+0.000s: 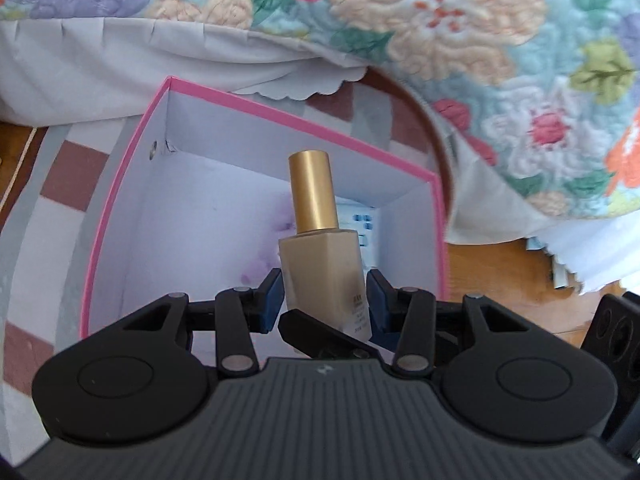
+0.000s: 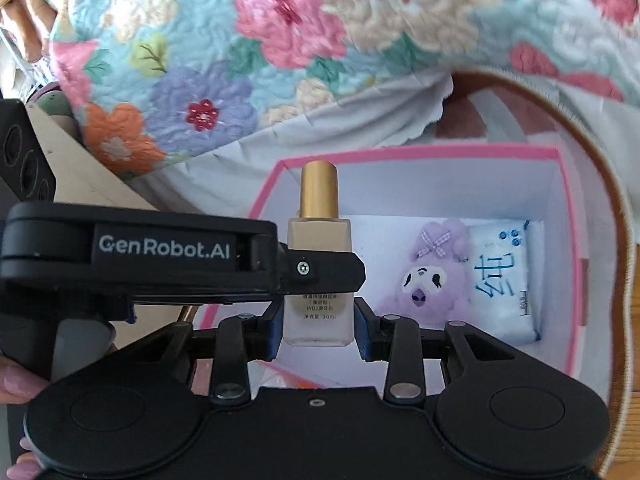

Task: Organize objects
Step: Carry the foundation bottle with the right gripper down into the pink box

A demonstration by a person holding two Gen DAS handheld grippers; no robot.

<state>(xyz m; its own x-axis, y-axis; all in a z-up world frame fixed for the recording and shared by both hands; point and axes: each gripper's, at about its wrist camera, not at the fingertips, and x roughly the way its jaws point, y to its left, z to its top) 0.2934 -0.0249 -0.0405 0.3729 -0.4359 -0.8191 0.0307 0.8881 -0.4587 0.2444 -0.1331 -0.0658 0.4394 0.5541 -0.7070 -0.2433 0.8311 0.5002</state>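
A cream foundation bottle with a gold cap (image 1: 320,264) (image 2: 319,256) stands upright over the open white box with a pink rim (image 1: 280,120) (image 2: 400,155). My left gripper (image 1: 324,300) is shut on the bottle's body, its blue pads pressed on both sides. My right gripper (image 2: 319,326) is shut on the same bottle lower down, near its base. In the right wrist view the left gripper (image 2: 320,276) reaches in from the left across the bottle. Inside the box lie a purple plush toy (image 2: 428,276) and a white packet with blue print (image 2: 504,280).
A floral quilt (image 1: 460,28) (image 2: 200,60) hangs close behind and over the box. The box rests on a round checked mat (image 1: 68,168), with wooden floor (image 1: 512,280) to its right. A person's fingertips (image 2: 16,384) show at the lower left.
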